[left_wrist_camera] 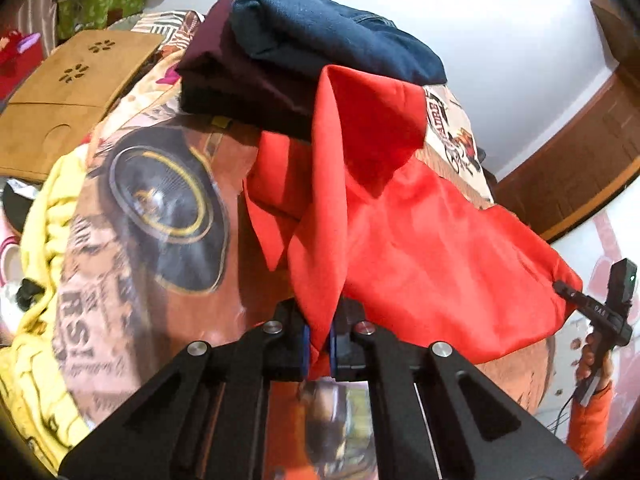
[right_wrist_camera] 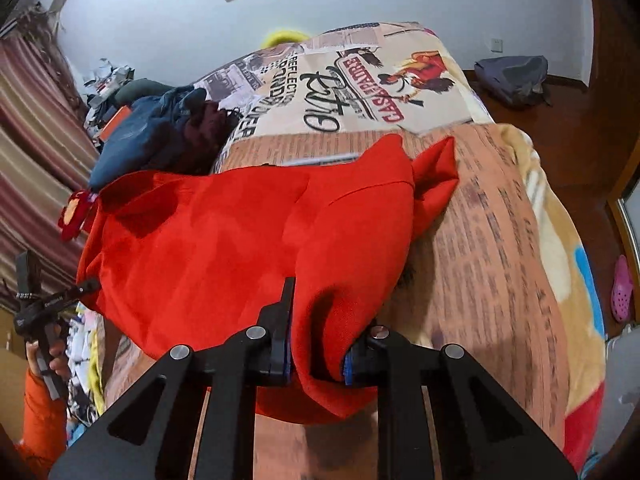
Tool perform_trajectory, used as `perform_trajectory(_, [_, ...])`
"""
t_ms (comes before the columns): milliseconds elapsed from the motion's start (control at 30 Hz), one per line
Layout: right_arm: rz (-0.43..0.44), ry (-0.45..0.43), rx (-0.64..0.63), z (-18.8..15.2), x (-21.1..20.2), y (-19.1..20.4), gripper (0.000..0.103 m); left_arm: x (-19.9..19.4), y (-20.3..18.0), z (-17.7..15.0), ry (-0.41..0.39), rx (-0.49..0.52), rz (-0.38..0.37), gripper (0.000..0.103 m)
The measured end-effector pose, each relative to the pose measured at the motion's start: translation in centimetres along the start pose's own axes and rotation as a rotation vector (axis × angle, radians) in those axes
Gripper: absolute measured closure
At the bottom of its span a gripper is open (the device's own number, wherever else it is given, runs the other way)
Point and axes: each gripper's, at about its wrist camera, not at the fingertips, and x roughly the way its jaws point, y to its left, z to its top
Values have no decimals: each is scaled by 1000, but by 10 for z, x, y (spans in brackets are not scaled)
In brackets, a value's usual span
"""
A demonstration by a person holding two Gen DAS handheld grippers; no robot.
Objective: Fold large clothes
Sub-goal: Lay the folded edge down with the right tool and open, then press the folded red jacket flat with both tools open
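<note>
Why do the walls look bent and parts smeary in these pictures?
Left wrist view: the fisheye lens bows the white wall; the printed blanket smears with motion blur. Right wrist view: the blanket blurs near the edge, while the red garment stays fairly sharp.

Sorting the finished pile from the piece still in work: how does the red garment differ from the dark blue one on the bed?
The red garment is bright and spread open, while the dark blue garment is folded compact. The red one is pinched by the left gripper and the right gripper; the blue one is held by nothing. The red one hangs lifted over the printed bedspread; the blue one sits atop a maroon garment. Both are plain, unpatterned fabric.
</note>
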Motion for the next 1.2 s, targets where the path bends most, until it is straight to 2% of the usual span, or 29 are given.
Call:
perform_trajectory(100, [-14, -9, 11, -12, -8, -5, 87, -2, 3, -19, 30, 31, 24, 98])
perform_trajectory(200, [-48, -22, 15, -20, -11, -10, 83, 9, 8, -33, 80, 50, 81, 95])
perform_trajectory(267, [-89, -35, 15, -23, -12, -13, 82, 17, 11, -39, 90, 76, 176, 94])
perform_trajectory(300, [-110, -43, 11, -24, -14, -13, 82, 18, 12, -40, 90, 88, 216, 89])
perform_trajectory(333, [-122, -53, 8, -26, -16, -14, 79, 20, 15, -40, 90, 92, 238, 87])
perform_trajectory(367, [-130, -57, 9, -27, -18, -15, 76, 23, 20, -38, 90, 90, 247, 81])
perform_trajectory(400, [-144, -60, 10, -28, -19, -17, 74, 22, 21, -38, 88, 86, 256, 75])
perform_trajectory(567, [-226, -87, -18, -31, -32, -17, 58, 6, 12, -35, 33, 153, 339, 64])
perform_trajectory(600, [-245, -95, -21, -32, -35, -16, 56, 0, 8, -34, 4, 176, 374, 59])
perform_trajectory(667, [-309, -121, -28, -30, -40, -15, 55, -9, 8, -31, -30, 181, 403, 56])
perform_trajectory(700, [-337, -130, -33, -29, -43, -14, 55, -11, 8, -27, -34, 171, 397, 56])
perform_trajectory(767, [-356, -139, -44, -27, -48, -10, 55, -19, 10, -19, -42, 132, 336, 56])
perform_trajectory(900, [-343, -173, -90, -18, -57, 8, 55, -39, -14, -10, -125, 185, 350, 56])
perform_trajectory(967, [-301, -192, -112, -12, -59, 21, 51, -47, -29, -6, -160, 195, 300, 54])
perform_trajectory(1067, [-201, -211, -145, -6, -53, 47, 40, -49, -52, -2, -179, 213, 230, 53])
perform_trajectory(1200, [-104, -169, -223, -4, -24, 85, 39, -37, -85, -9, -162, 259, 160, 52])
